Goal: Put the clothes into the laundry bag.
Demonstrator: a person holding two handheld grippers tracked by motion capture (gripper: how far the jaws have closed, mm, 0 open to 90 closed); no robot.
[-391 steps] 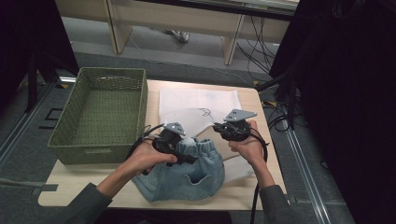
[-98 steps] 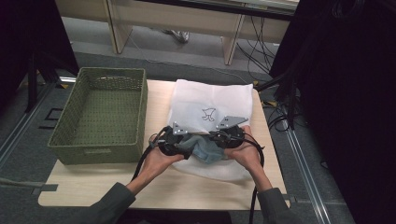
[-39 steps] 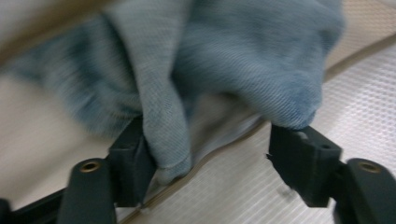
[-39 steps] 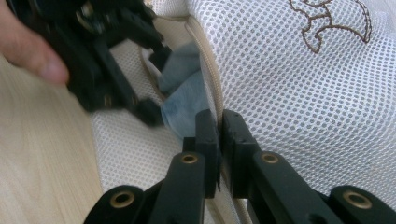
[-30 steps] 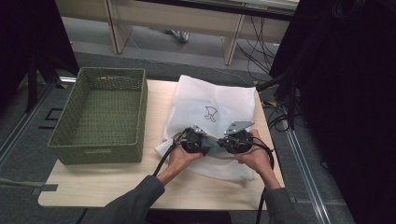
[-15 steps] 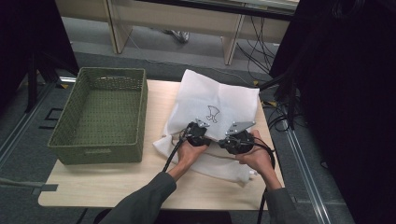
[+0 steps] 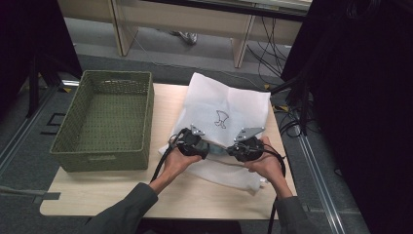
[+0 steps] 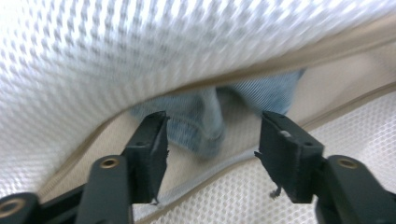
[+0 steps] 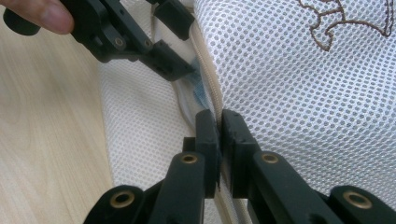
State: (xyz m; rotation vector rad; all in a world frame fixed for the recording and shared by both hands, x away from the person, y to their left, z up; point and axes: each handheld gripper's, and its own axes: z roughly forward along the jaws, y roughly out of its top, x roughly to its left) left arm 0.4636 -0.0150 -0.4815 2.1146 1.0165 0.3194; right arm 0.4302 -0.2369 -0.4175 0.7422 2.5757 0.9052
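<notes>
Left hand-held gripper jaws just opened, spread before jeans; right hand-held gripper pinched bag edge at 12 o'clock.

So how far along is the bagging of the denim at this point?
Mostly done: the blue denim garment sits inside the white mesh laundry bag, seen through its open zipper mouth. In hand: the right hand-held gripper pinches the bag's zipper edge, while the left hand-held gripper, jaws just opened, holds nothing. Left: closing the zipper; possibly moving the bag to the green basket.

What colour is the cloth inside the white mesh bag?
Light blue denim cloth, seen best in the left gripper view.
</notes>
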